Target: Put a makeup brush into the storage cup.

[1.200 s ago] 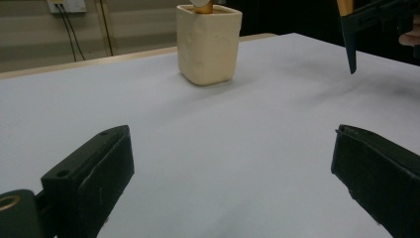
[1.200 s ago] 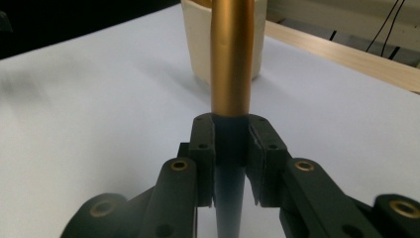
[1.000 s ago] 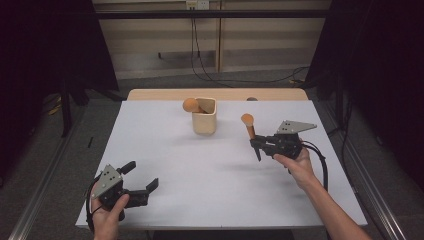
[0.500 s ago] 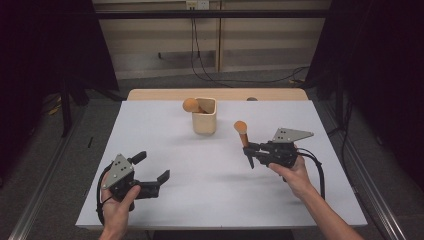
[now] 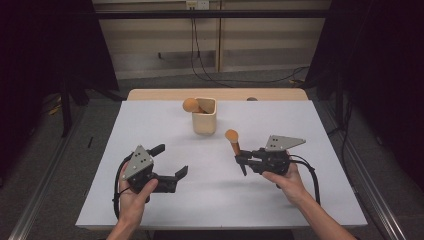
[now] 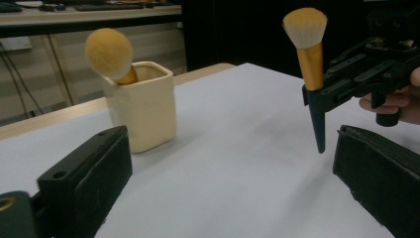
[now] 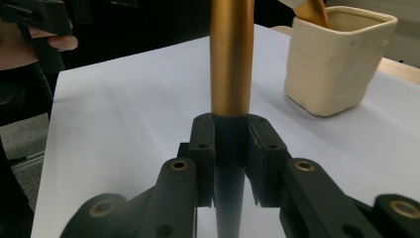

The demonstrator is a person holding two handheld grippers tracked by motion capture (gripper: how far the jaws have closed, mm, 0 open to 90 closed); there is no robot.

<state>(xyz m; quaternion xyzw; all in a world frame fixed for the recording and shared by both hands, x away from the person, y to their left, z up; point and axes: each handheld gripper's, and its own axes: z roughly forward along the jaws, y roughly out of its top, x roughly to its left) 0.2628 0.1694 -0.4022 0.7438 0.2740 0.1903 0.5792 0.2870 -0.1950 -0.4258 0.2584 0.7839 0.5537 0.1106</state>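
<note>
Orange-bristled makeup brush with gold ferrule and black tapered handle (image 5: 232, 142): upright, above the white table sheet (image 5: 150, 130), clamped in right gripper (image 5: 243, 161). Cream square ceramic holder (image 5: 204, 121) behind, containing second orange brush (image 5: 190, 105). Left gripper (image 5: 172, 166): jaws wide, empty.

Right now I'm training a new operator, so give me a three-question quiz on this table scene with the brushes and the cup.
1. True or false: the right gripper is shut on a makeup brush held upright, bristles up.
2. Where is the second brush? A) flat on the table B) in the cream cup C) in the left gripper
3. Fill in: the left gripper has its jaws ____ with nothing between them.

Key: 1 true; 2 B; 3 open.
</note>
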